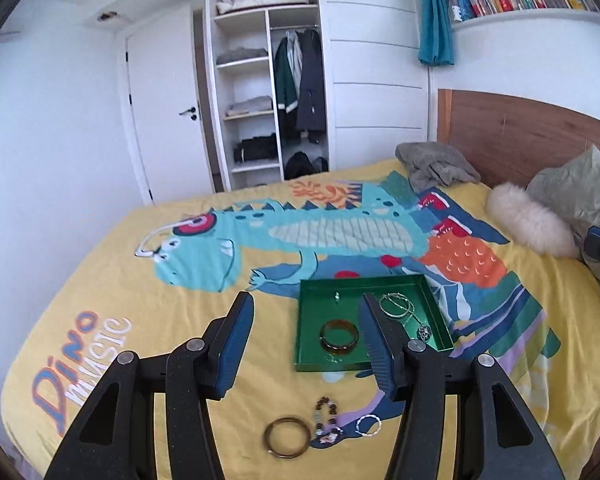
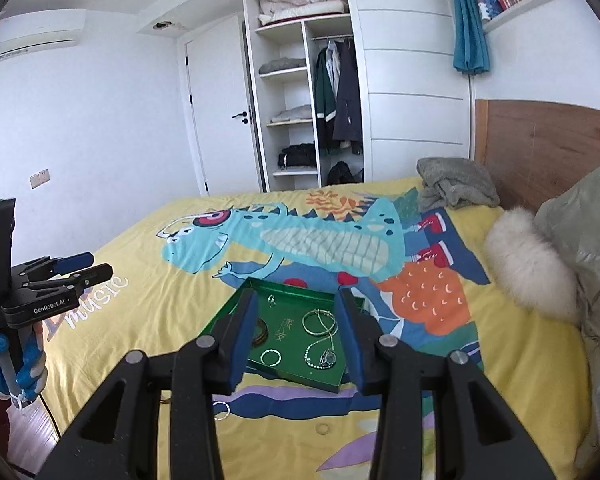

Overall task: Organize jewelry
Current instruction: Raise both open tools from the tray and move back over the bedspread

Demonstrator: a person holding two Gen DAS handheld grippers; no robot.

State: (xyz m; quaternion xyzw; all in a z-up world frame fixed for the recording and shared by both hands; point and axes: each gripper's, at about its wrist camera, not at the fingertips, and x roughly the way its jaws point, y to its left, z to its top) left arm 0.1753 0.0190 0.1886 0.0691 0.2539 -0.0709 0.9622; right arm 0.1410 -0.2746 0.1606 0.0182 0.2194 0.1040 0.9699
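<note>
While both black two-finger grippers, left [image 1: 306,344] and right [image 2: 298,338], hang with parted jaws holding nothing, the shallow green square tray [image 1: 306,365] lies on the yellow dinosaur-print bedspread [image 1: 148,304], holding a brown bangle [image 1: 339,337], silver hoops [image 1: 396,305] and a pendant necklace [image 2: 324,356]; a beaded bracelet [image 1: 325,420] lies just outside the tray.

**Jewelry spread across a dinosaur bedspread**

A bed [image 1: 112,280] covered by a yellow bedspread printed with a blue dinosaur carries a shallow green tray [image 1: 306,320] near its front edge. On the fabric just in front of the tray lie a brown bangle [image 1: 287,437], a beaded bracelet [image 1: 327,420] and a thin silver ring-shaped piece [image 1: 368,425] (all three close together). Farther back, a crumpled grey garment [image 1: 434,164] sits by the wooden headboard, with a pale jacket with fur trim [image 1: 528,220] at the right.
</note>
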